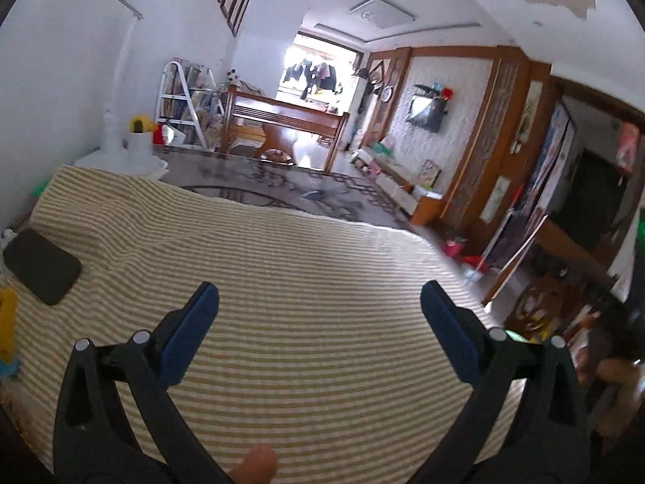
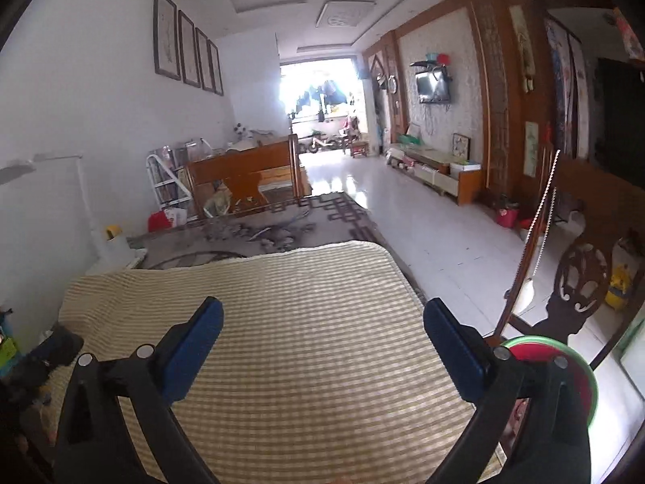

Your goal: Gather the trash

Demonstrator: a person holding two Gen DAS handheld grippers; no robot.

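Observation:
My left gripper (image 1: 320,296) is open and empty above a table covered by a yellow-and-white striped cloth (image 1: 282,266). My right gripper (image 2: 322,310) is open and empty above the same striped cloth (image 2: 282,302). No loose trash shows on the cloth between the fingers in either view. A round container with a green rim and red inside (image 2: 564,367) sits low at the right, partly behind the right finger; I cannot tell what is in it.
A black phone (image 1: 40,266) lies at the cloth's left edge, also in the right wrist view (image 2: 56,349). A white lamp (image 1: 117,137) stands at the back left. A carved wooden chair (image 2: 576,282) stands right of the table. A patterned glass tabletop (image 1: 282,185) shows beyond the cloth.

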